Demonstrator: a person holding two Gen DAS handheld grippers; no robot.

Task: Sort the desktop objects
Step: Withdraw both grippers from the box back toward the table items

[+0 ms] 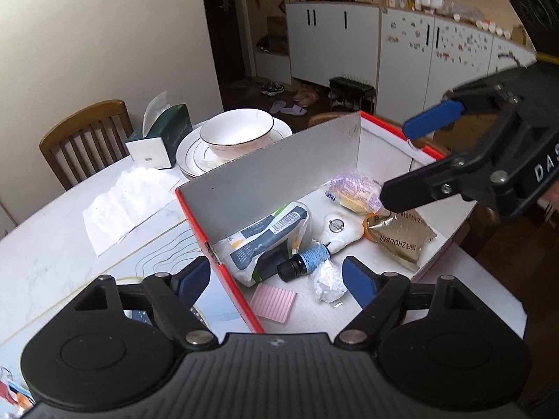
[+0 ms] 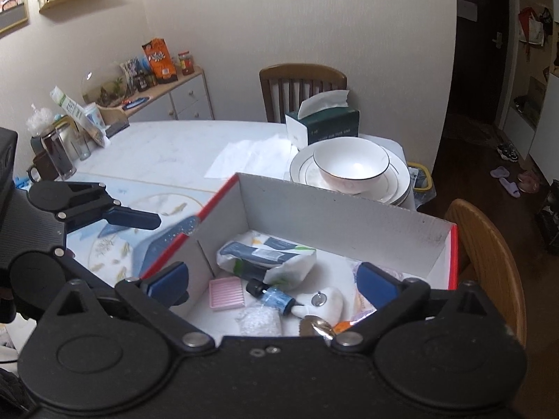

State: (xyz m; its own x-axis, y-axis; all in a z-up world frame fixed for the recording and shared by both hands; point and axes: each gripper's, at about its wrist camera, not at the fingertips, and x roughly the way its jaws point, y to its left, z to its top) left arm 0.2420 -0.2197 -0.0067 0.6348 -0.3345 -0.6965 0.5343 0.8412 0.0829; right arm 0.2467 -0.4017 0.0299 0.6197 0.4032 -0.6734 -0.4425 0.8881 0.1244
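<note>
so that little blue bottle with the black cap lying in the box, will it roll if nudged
Probably: the blue bottle lies on its side and looks round. The crumpled white wrapper and white toy beside it may stop it early. It looks small and rigid, so likely light.

**Soft indoor light, heavy fisheye bend**

Both views are evenly, moderately lit, with no hard shadows inside the box (image 1: 279,160). The bowl (image 2: 351,164) behind the box shows a soft bright spot on its inner wall. Right of the box, the doorway (image 2: 478,52) and floor fall dark. Straight lines bow toward the edges of both views. The right view looks slightly softer; the foil packet (image 2: 323,328) glints at the box's near edge.
</note>
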